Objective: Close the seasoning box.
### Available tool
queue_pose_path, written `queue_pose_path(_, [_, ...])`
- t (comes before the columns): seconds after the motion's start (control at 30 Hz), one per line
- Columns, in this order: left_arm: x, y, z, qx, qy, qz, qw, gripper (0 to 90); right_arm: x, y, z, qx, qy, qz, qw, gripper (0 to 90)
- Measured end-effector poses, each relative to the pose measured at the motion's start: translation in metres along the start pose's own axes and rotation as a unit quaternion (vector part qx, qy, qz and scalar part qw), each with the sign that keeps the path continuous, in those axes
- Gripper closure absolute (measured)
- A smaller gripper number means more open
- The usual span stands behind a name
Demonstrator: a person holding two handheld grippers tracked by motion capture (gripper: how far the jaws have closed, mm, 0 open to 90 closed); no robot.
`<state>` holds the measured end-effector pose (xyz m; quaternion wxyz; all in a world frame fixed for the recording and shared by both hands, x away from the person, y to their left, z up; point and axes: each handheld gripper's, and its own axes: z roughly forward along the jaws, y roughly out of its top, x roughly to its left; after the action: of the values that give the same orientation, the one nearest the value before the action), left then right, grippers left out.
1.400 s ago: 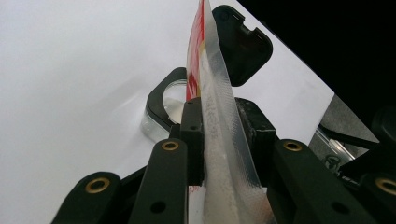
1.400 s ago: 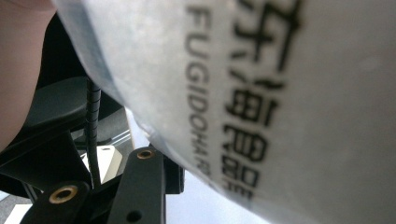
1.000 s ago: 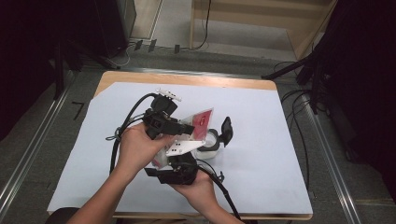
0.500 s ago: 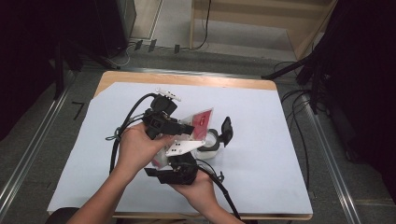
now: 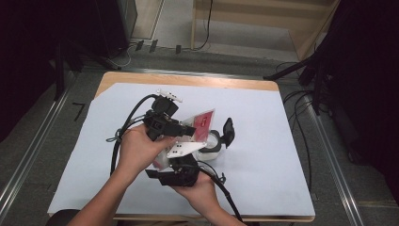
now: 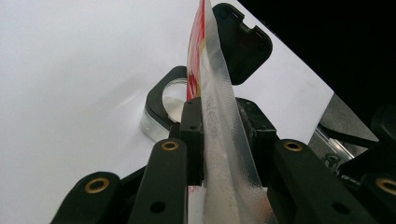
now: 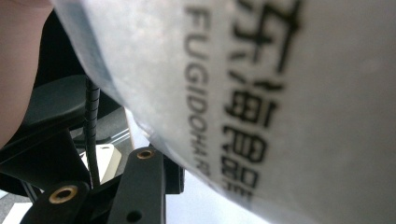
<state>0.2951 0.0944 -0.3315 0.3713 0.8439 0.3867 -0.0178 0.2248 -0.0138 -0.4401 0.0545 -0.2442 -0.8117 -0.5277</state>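
Both claws clamped on one red-and-clear food pouch, held tilted just above the white-covered counter. Left claw pinched narrow on the pouch's clear crimped edge, pads pressing from either side, probably to steady the seal so the bag stays taut. Right claw gripping the pouch lower down, nearer the person; in the right gripper view the printed film pressed close over the one jaw that shows, so held there too, though the far jaw hidden behind the film. Directly beneath the pouch's upper end, a clear container with a black rim and its hinged black lid flipped open. Seemingly placed so for tipping the contents in, or for tearing open above it.
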Motion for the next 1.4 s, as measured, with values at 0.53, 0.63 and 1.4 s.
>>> queue_pose_path(0.53, [-0.0006,0.0,0.0002,-0.001,0.0,-0.002,1.0,74.9,0.0001,0.0,0.0,0.0,0.0,0.001,1.0,62.7])
queue_pose_path(0.63, [0.0003,0.0006,0.0001,0.002,-0.002,-0.002,1.0,74.7,0.0001,0.0003,-0.0002,-0.001,0.001,0.004,1.0,62.6])
queue_pose_path(1.4, [-0.0001,0.0071,0.0024,0.006,-0.003,-0.01,0.9999,75.2,0.0,0.0033,-0.0018,-0.003,-0.003,0.002,1.0,60.8])
